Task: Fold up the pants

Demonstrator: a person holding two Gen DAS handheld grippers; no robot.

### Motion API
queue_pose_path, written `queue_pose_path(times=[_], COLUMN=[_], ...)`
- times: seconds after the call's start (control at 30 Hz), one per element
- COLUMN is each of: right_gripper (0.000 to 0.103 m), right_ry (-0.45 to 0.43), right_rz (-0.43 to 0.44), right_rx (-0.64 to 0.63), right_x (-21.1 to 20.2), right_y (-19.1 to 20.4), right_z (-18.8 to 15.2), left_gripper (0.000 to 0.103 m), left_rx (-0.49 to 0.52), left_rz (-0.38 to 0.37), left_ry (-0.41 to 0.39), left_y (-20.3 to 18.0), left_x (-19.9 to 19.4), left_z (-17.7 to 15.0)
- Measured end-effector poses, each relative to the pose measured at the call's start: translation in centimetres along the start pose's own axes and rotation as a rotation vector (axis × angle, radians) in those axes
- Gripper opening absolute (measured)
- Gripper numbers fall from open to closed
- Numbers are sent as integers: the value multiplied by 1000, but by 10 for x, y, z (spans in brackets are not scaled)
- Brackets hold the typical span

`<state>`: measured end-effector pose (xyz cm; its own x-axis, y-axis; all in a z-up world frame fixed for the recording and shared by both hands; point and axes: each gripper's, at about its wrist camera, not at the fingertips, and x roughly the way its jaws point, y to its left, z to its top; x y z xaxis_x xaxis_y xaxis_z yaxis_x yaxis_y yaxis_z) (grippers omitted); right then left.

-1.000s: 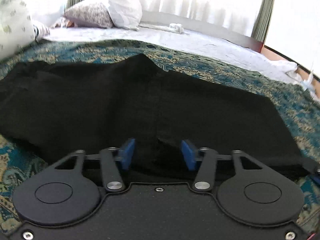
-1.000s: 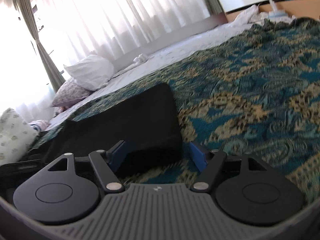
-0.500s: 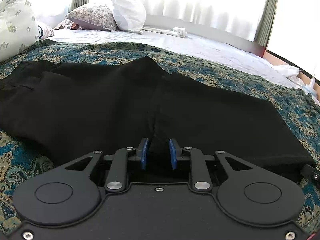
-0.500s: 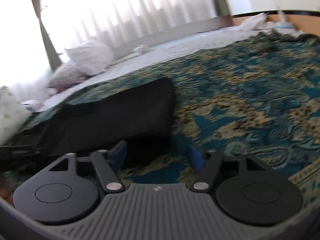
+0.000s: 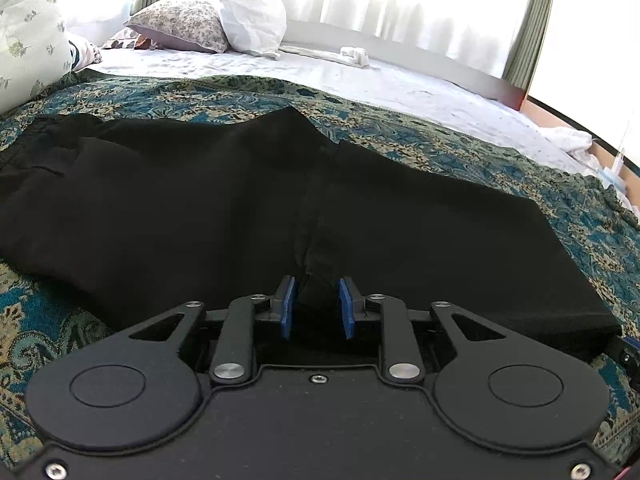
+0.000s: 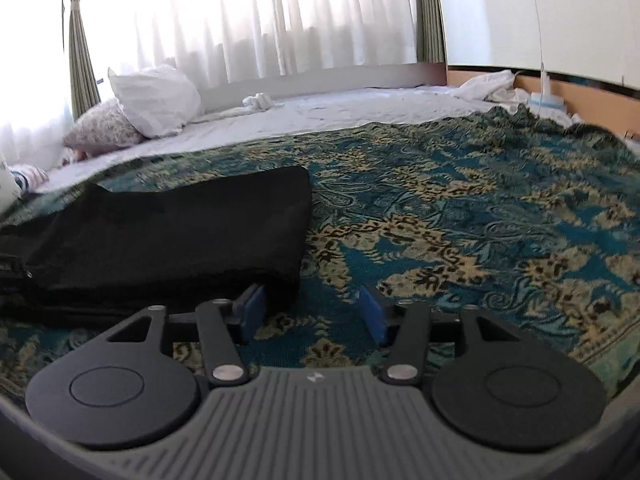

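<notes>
Grippers work a pair of black pants on a bed. In the left wrist view, the left gripper point(image 5: 316, 306) sits at lower centre, its blue pads point(image 5: 287, 307) close together and pinched on a raised fold of the pants point(image 5: 200, 208) along the near edge. The dark cloth spreads from the left edge of the frame across to the lower right, lying flat apart from the bunched ridge that rises between the pads.

In the right wrist view, the right gripper point(image 6: 312, 312) hangs at lower centre with its fingers wide apart and nothing between them. Its left pad point(image 6: 252, 306) is just beside the near corner of the pants point(image 6: 168, 236), which fill the left middle of the frame; whether pad and cloth touch cannot be told. Beneath the gripper lies the teal and gold bedspread point(image 6: 460, 232), running out to the right edge.

Beyond it a white sheet point(image 6: 340, 108) crosses the upper middle. Pillows point(image 6: 156, 100) rest at upper left, before bright curtains point(image 6: 248, 20).
</notes>
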<state>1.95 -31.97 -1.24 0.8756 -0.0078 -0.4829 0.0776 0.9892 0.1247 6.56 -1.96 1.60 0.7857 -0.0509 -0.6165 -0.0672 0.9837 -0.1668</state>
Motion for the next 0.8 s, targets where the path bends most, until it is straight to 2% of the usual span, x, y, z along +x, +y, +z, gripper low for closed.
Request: queue_pose_path(times=[0.27,0.53,0.57,0.6,0.67,0.7,0.73,0.8], right_gripper=[66,63,59,47,32,21,16,13], right_ry=[-3,-2,8,27,46,51,47,31], right_rz=[-34,-41,-39,-36,-9,8,9,-22], right_rx=[-8,-91,-95,-94,-99,-111,-125,-182], right_x=[-4,20,26,33,40,41,41,40], right_y=[-2,14,15,16,17,18,19,20], right_z=[-2,5,9,12,17,19,21,21], left_gripper=[24,25,25,25,26,27,27,29], left_rx=[33,61,66,69,74,75,74,70], left_rz=[10,24,27,30,36,38,37,29], left_ry=[-9,-18,-20,-21,-23,-23,-22,-20], left_y=[-4,-8,-9,-10,-11,-12,-12,-16], left_x=[1,1,1,1,1,1,1,1], left_z=[-3,-7,-7,-8,-8,-8,-8,-9])
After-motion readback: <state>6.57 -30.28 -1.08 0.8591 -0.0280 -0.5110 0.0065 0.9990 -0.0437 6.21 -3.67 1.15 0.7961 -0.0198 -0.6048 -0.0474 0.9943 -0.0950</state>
